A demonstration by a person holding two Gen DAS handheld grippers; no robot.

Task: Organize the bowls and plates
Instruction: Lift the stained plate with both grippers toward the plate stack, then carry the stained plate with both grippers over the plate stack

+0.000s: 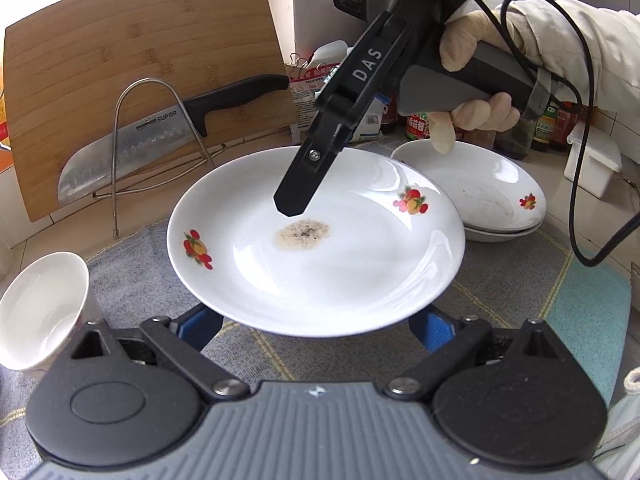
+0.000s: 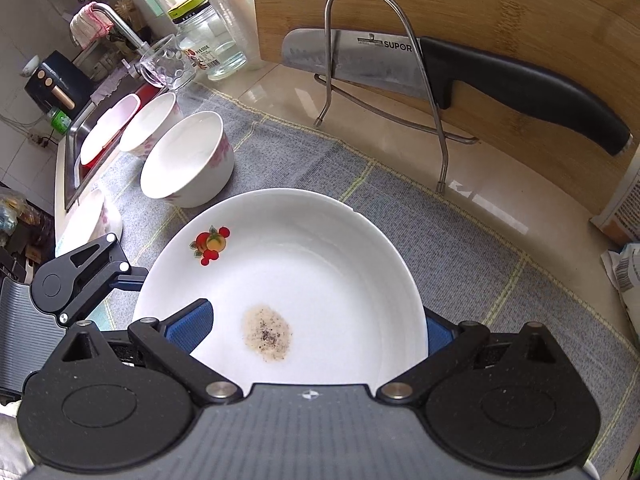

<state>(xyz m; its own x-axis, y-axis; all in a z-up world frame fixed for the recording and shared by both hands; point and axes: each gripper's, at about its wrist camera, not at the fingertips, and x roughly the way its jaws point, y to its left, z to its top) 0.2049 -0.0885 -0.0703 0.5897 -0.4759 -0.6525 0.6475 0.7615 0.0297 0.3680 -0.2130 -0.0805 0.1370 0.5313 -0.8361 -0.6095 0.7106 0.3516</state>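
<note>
Plate [image 2: 304, 264], white with fruit decals on the rim and a tan, pepper-flecked residue patch [image 2: 267, 333] in its well, sits over the grey checked cloth [image 2: 460, 248] in front of the wire rack [image 2: 424, 92]. I cannot tell whether it rests on the cloth or is raised off it. Right gripper [image 2: 312, 332]: jaws spread wide and straddling the plate. Its left blue pad [image 2: 188, 326] lies over the plate's upper surface and its right pad is mostly hidden behind the rim, so a firm grip cannot be confirmed. In the left wrist view one black finger of that tool reaches over the well, with its tip just above the residue, and a gloved hand [image 1: 472, 80] holds the handle. Left gripper [image 1: 316, 328]: jaws also wide apart, both blue pads [image 1: 434, 330] tucked under the near rim, nothing clamped between them. A stack of matching plates [image 1: 492, 200] stands on the cloth just beside the plate, to its right in the left view. Two white bowls with pink print [image 2: 188, 160] stand to the left in the right view, and another bowl [image 1: 36, 312] lies tilted near the left gripper. A knife [image 2: 460, 76] marked SUPOR rests in the rack against a bamboo cutting board [image 2: 480, 4].
</note>
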